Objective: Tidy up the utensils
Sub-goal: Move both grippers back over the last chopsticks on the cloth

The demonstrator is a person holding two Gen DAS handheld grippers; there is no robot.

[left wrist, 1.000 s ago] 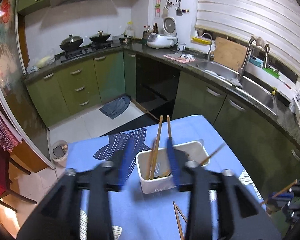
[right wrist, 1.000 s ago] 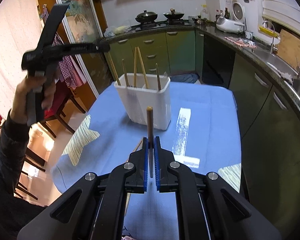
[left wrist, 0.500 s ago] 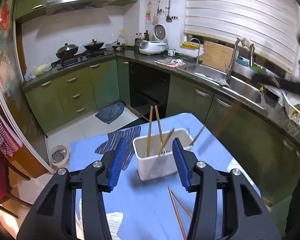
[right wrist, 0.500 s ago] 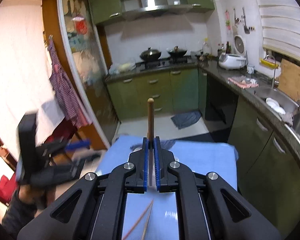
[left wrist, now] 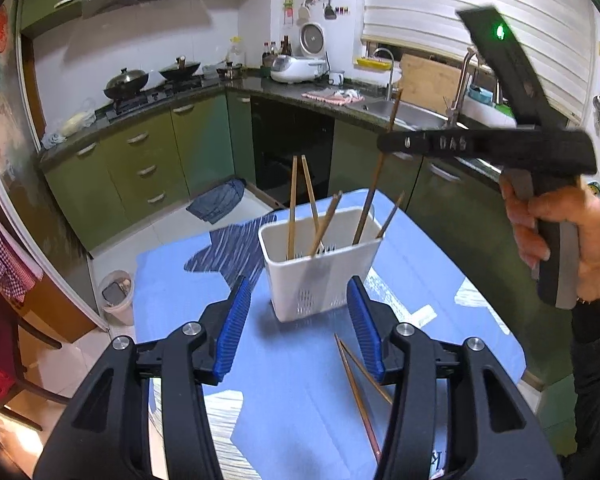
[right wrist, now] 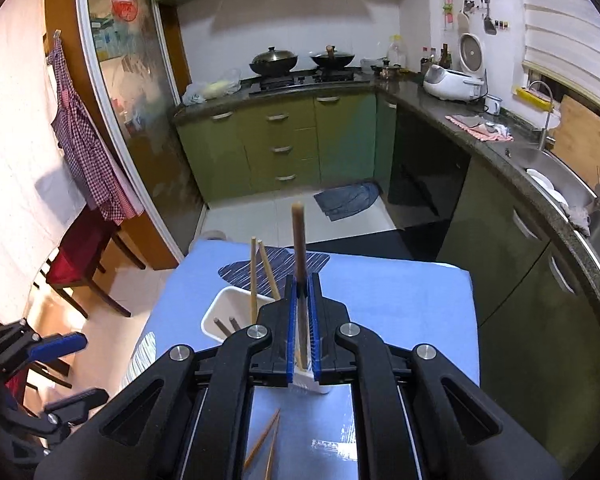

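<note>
A dark chopstick stands nearly upright, pinched between the pads of the right gripper, its lower end dipping into the white caddy. The caddy sits mid-bench on a blue cloth. Five lighter chopsticks lean in the caddy at different angles, crowding its opening. Just nearer than the caddy, two loose chopsticks lie on the cloth, running away lengthwise. The left gripper hovers before the caddy, half open and empty.

Raised letters "DAS" show on the side of the right tool; nothing else reads clearly.
</note>
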